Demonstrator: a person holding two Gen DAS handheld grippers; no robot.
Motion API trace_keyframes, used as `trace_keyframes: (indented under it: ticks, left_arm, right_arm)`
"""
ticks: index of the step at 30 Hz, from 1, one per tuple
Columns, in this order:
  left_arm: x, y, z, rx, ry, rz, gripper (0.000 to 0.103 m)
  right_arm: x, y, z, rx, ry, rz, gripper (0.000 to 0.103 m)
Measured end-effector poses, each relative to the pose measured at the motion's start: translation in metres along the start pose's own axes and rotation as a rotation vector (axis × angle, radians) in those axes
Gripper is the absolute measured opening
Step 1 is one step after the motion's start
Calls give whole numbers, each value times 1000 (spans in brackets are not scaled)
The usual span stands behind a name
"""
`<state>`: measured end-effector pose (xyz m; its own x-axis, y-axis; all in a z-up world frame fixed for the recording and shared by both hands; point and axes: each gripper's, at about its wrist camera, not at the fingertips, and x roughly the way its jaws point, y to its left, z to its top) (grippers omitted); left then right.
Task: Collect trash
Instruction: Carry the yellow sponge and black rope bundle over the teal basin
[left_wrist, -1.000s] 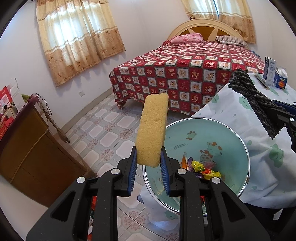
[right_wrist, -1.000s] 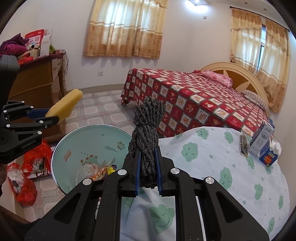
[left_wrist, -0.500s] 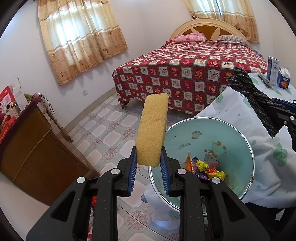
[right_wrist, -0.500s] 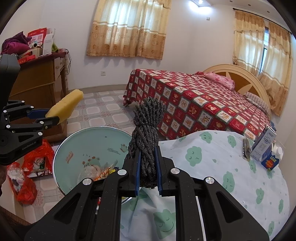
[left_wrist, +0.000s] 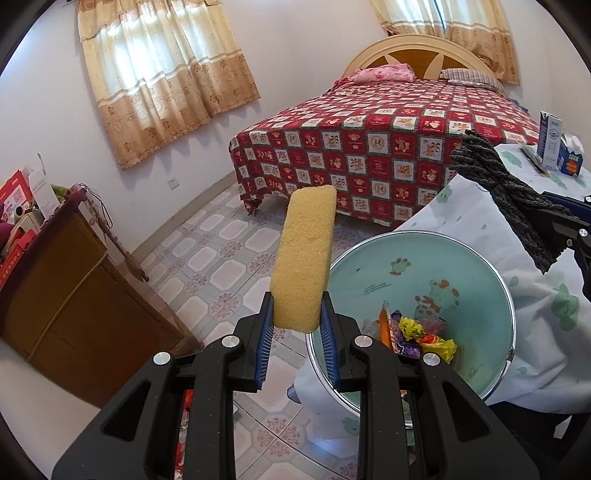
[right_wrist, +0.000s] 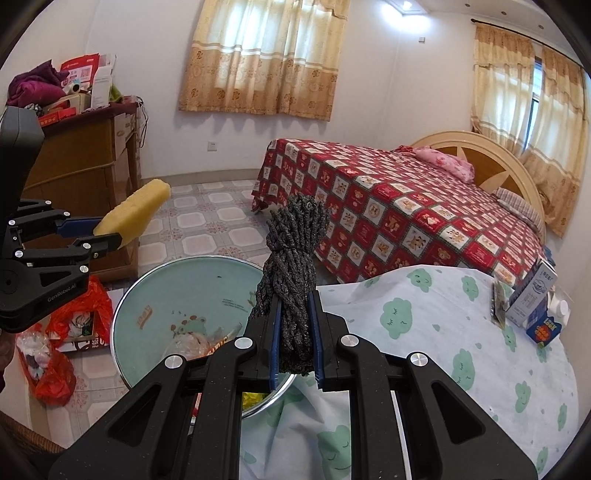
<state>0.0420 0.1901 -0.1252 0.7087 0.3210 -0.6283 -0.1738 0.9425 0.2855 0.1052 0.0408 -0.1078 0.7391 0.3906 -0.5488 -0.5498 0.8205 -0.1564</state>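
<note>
My left gripper (left_wrist: 296, 325) is shut on a yellow sponge (left_wrist: 304, 254), held upright just left of a teal trash bin (left_wrist: 436, 273). The bin holds several colourful wrappers (left_wrist: 417, 332). My right gripper (right_wrist: 295, 332) is shut on a dark grey rope bundle (right_wrist: 293, 266), held at the bin's right rim, over the table edge. The sponge (right_wrist: 133, 214) and the left gripper (right_wrist: 107, 234) show at the left of the right wrist view, above the bin (right_wrist: 177, 291). The rope (left_wrist: 506, 188) shows at the right of the left wrist view.
A round table with a cloud-print cloth (right_wrist: 443, 332) carries a milk carton (right_wrist: 532, 295) and a small box. A bed with a red quilt (left_wrist: 388, 147) stands behind. A wooden cabinet (left_wrist: 66, 302) is at left. Red bags (right_wrist: 74, 314) lie on the tiled floor.
Both grippers keep their hold. The views have shifted slightly; the bin sits a little further right in the left wrist view and the right gripper has edged over the table.
</note>
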Motion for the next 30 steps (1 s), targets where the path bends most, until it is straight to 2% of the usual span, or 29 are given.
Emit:
trace_keyframes:
  ticks: [30]
  left_arm:
    - [-6, -2, 2, 9, -16, 7, 25]
  right_arm:
    - [4, 13, 6, -19, -2, 14, 15]
